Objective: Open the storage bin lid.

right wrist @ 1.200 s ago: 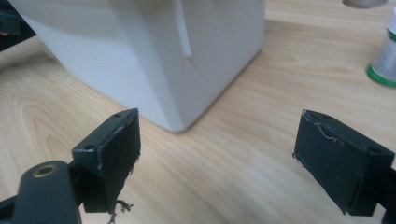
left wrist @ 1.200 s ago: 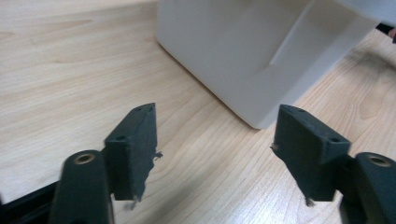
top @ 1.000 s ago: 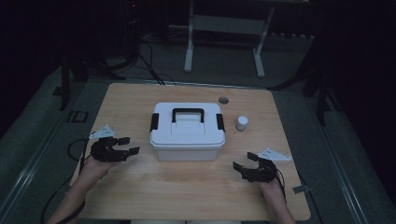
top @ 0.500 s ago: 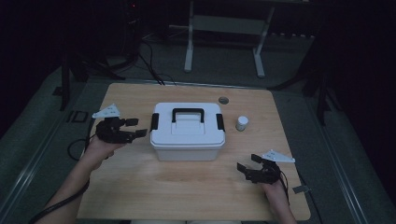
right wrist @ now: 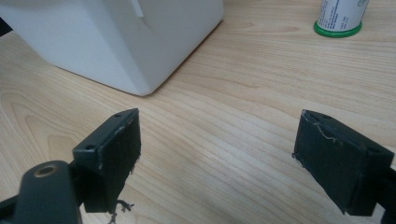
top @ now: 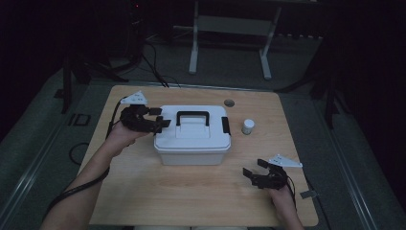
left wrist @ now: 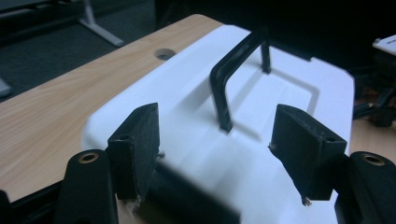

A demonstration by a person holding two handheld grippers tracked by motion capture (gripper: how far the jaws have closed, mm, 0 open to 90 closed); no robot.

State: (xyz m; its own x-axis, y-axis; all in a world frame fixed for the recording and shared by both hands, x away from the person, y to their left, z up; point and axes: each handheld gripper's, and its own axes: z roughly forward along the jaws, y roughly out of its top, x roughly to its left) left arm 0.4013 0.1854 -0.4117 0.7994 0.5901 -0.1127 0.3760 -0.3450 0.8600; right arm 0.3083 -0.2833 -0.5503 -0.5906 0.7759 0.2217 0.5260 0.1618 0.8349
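On the table (top: pixel 191 191) before me: one white box (top: pixel 192 143) with one black handle (top: pixel 193 116) at center, one small bottle (top: pixel 248 126) at three o'clock of it, and my two grippers, left (top: pixel 160 122) and right (top: pixel 249 175).

Dim high view, blurred foreground.
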